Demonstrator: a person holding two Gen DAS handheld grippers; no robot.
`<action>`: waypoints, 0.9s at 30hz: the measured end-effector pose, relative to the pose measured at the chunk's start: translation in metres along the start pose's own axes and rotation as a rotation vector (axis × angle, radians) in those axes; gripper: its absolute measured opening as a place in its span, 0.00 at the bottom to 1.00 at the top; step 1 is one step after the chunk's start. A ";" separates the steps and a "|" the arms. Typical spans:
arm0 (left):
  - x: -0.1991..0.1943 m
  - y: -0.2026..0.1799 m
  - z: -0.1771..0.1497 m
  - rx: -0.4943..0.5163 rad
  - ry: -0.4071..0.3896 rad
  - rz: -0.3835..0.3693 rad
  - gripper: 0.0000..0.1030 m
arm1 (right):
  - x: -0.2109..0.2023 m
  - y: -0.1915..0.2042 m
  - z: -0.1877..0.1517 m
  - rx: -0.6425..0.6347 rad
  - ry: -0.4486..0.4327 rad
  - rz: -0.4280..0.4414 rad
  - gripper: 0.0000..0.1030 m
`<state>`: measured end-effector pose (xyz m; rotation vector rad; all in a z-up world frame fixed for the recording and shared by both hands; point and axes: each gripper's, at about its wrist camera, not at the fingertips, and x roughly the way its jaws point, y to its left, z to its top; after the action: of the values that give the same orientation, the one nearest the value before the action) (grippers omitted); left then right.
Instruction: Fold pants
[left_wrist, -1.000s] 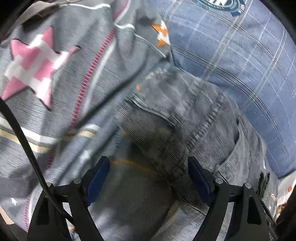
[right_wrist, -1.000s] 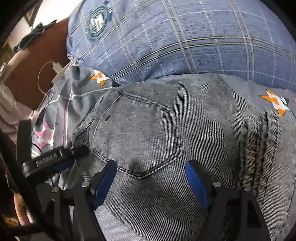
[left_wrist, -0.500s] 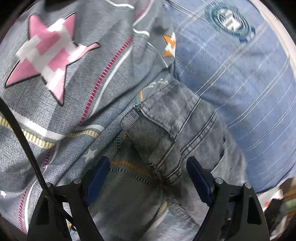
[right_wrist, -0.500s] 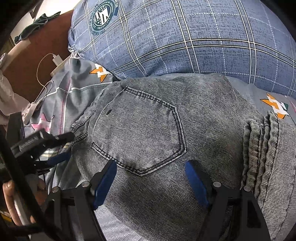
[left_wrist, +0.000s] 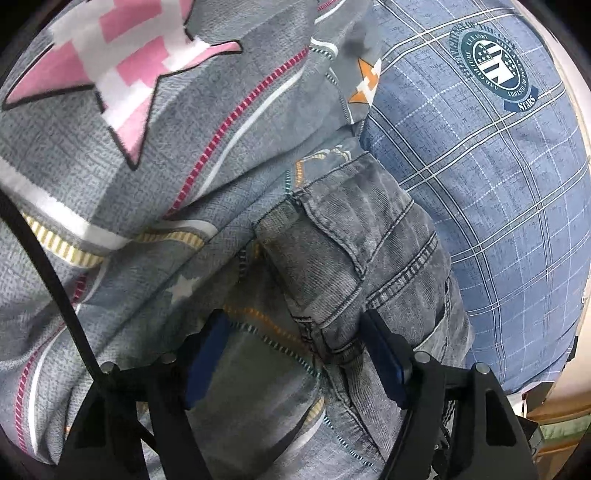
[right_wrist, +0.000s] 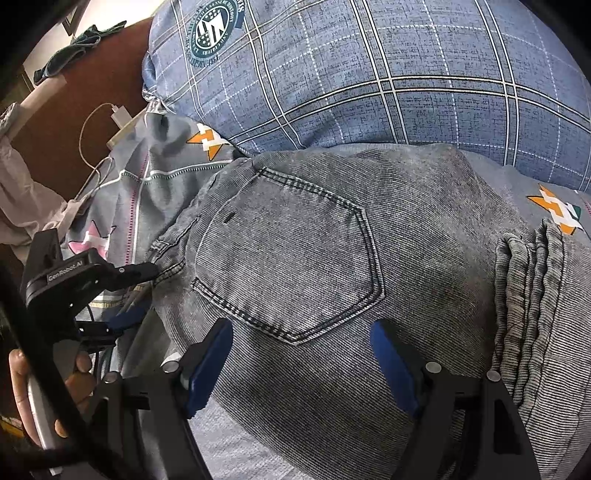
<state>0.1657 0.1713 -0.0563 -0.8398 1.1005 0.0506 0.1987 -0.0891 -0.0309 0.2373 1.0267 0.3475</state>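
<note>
While my left gripper (left_wrist: 295, 354) is closing around the waistband edge of the pants (right_wrist: 332, 266), which lie folded on the bedsheet (left_wrist: 129, 206) against the pillow (right_wrist: 369, 81), my right gripper (right_wrist: 299, 354) hovers spread; I should bite all layers.
</note>
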 end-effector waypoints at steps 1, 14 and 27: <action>0.000 -0.001 0.000 0.000 -0.002 -0.007 0.72 | 0.000 0.000 0.000 0.002 -0.001 0.003 0.77; 0.006 -0.014 0.000 -0.015 0.014 -0.111 0.53 | -0.015 -0.004 0.015 0.068 0.001 0.138 0.77; 0.025 -0.014 0.002 -0.046 0.009 -0.031 0.39 | -0.016 0.003 0.022 0.066 0.024 0.179 0.77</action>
<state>0.1852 0.1538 -0.0674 -0.8990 1.0983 0.0466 0.2098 -0.0934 -0.0062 0.3872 1.0441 0.4797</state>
